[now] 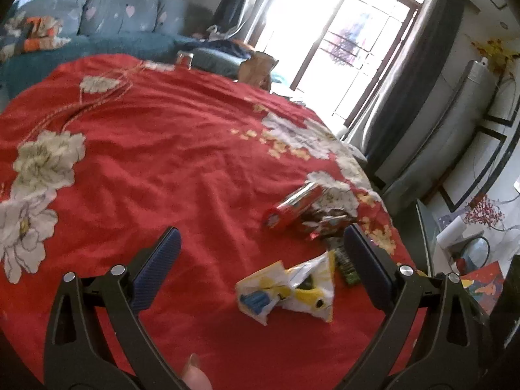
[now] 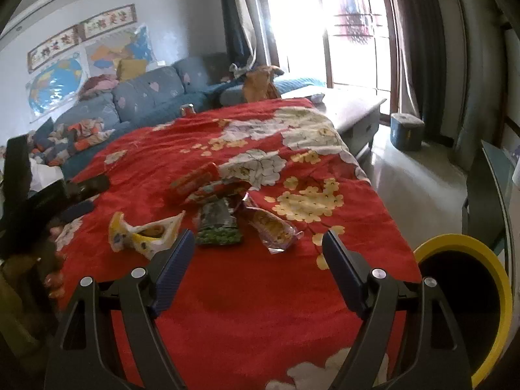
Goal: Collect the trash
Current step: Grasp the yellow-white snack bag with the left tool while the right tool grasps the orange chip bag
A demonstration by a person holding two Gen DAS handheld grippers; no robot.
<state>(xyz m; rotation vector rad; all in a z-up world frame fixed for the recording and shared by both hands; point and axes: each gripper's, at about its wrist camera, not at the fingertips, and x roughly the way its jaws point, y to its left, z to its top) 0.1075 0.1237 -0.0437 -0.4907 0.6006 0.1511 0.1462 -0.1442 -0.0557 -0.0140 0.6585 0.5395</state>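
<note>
Both claws, left claw (image 1: 260, 250) and right claw (image 2: 258, 250), hang released over the red-clothed surface (image 2: 247, 308), holding nothing. Wrappers (image 2: 217, 217) sit clustered mid-cloth, and the yellow-rimmed bin (image 2: 468, 305) waits at the right edge, probably so trash drops straight in.

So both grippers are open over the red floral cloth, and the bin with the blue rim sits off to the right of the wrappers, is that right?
Not quite: the bin's rim is yellow, not blue, as the right wrist view shows. The rest holds: the left gripper and right gripper are open over the red floral cloth, with the wrappers lying ahead.
</note>
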